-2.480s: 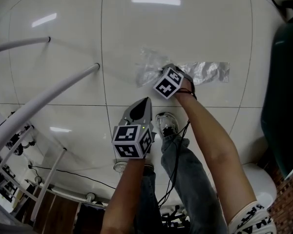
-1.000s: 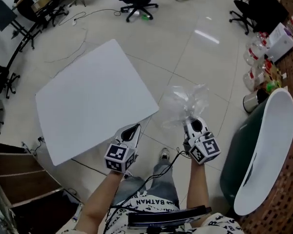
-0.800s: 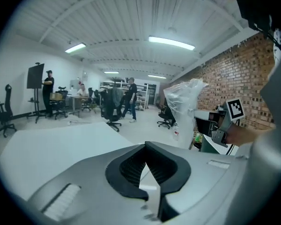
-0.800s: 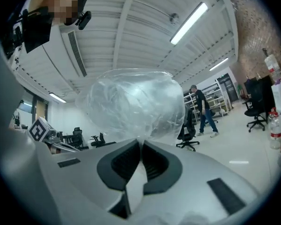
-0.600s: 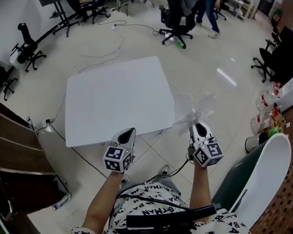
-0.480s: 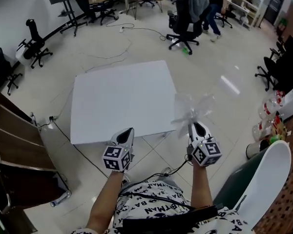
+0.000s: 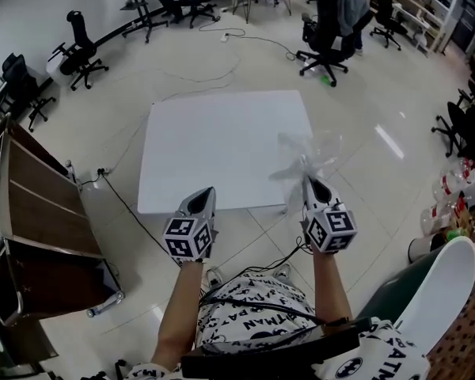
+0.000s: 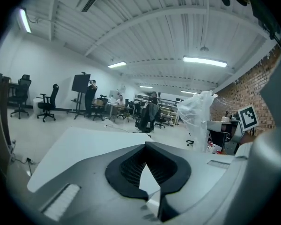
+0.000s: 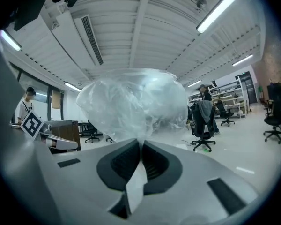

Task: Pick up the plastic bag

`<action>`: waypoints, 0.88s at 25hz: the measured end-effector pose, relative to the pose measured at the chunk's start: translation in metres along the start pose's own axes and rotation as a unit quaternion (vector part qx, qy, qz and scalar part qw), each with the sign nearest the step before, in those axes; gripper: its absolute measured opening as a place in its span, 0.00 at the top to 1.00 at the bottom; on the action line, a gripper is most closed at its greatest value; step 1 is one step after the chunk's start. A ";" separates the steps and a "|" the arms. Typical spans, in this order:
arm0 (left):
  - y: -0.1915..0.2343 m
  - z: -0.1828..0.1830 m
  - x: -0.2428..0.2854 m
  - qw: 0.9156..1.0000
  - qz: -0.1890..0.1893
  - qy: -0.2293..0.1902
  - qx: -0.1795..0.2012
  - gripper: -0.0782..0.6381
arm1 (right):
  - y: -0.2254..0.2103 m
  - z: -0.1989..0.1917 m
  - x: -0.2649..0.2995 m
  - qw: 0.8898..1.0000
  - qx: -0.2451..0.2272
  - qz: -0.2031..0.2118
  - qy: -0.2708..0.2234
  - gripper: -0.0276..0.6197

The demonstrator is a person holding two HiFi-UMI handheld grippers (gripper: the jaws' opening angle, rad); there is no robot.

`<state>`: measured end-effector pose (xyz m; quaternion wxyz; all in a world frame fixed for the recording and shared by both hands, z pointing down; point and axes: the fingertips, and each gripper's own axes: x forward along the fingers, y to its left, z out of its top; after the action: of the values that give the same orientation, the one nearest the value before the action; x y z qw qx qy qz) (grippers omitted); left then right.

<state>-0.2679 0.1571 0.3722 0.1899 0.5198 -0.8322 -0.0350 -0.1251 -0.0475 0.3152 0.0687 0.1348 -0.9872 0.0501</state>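
Bag: the plastic bag (image 9: 136,102), clear and crumpled, is billowing up out of the right gripper's tip. It is hanging in the air well above the tiled floor (image 7: 380,180), just beside the near right corner of the white table (image 7: 222,141).
Right gripper (image 7: 307,184): its jaws are pressing together on a bunched neck of the bag, and the thin film is being squeezed between the dark pads.
Left gripper (image 7: 203,203): its jaws are lying pressed together with nothing between them, and its tip is pointing toward the table's near edge.
Person: they are standing and holding both grippers out in front at about the same height, well apart from each other.
Surroundings: office chairs (image 7: 332,22) are standing beyond the table. A dark green bin (image 7: 388,299) with a white lid (image 7: 435,291) is sitting at the person's right.
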 end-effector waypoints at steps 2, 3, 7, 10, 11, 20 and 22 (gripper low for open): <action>0.007 0.000 -0.004 1.000 0.003 -0.001 -0.002 0.89 | 0.011 -0.002 0.006 1.000 -0.014 0.006 0.005 0.94; 0.009 0.001 -0.004 1.000 0.003 0.000 -0.002 0.89 | 0.016 -0.002 0.008 1.000 -0.018 0.008 0.007 0.94; 0.011 0.005 -0.003 1.000 -0.005 0.002 0.002 0.89 | 0.024 -0.001 0.012 1.000 -0.018 0.012 0.008 0.94; 0.012 0.008 -0.005 1.000 -0.012 -0.001 0.002 0.88 | 0.029 0.000 0.012 1.000 -0.018 0.011 0.010 0.94; 0.013 0.008 -0.006 1.000 -0.014 -0.001 0.002 0.88 | 0.030 0.000 0.011 1.000 -0.019 0.011 0.011 0.94; 0.012 -0.003 0.000 0.999 -0.025 0.015 -0.018 0.89 | 0.025 0.002 0.010 1.000 -0.020 0.005 0.011 0.94; 0.013 -0.003 0.000 0.999 -0.024 0.014 -0.021 0.89 | 0.027 0.003 0.011 1.000 -0.021 0.006 0.011 0.94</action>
<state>-0.2779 0.1630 0.3787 0.2117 0.5360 -0.8157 -0.0496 -0.1430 -0.0243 0.3121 0.0824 0.1265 -0.9881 0.0312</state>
